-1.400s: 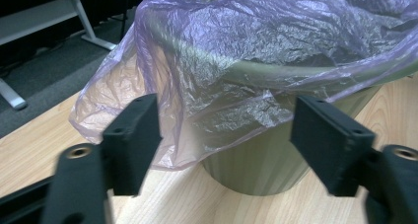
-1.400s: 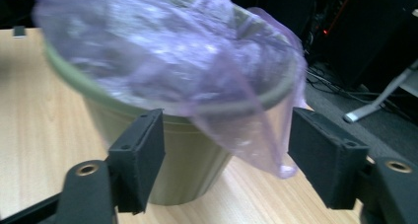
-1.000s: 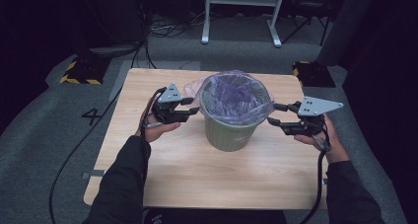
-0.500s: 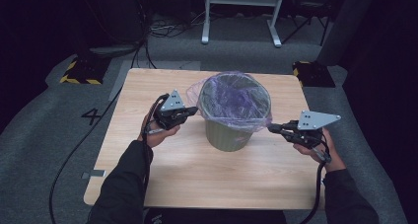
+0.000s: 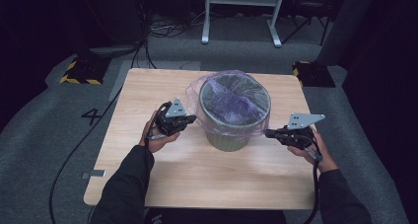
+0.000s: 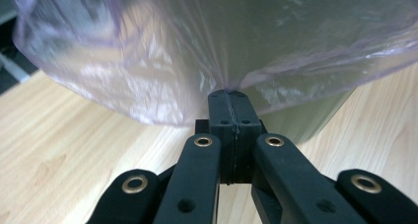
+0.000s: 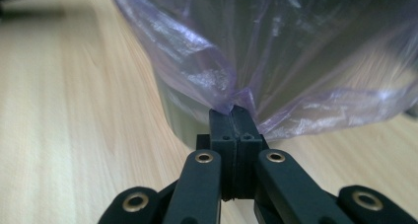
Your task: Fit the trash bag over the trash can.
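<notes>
The left gripper and right gripper are each pinching the overhang of the translucent purple plastic bag lining the round olive-green bin. The bin is standing mid-table; probably they are pulling the overhang down its sides so the liner seats.

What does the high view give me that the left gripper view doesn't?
High view alone: the whole green bin, its lined opening, the right tongs at the liner's far side, both hands, the floor. Left gripper view alone: the left tongs shut on a pinch of the purple bin liner, close up. Both: the liner's skirt draped over the bin and the wooden table.
</notes>
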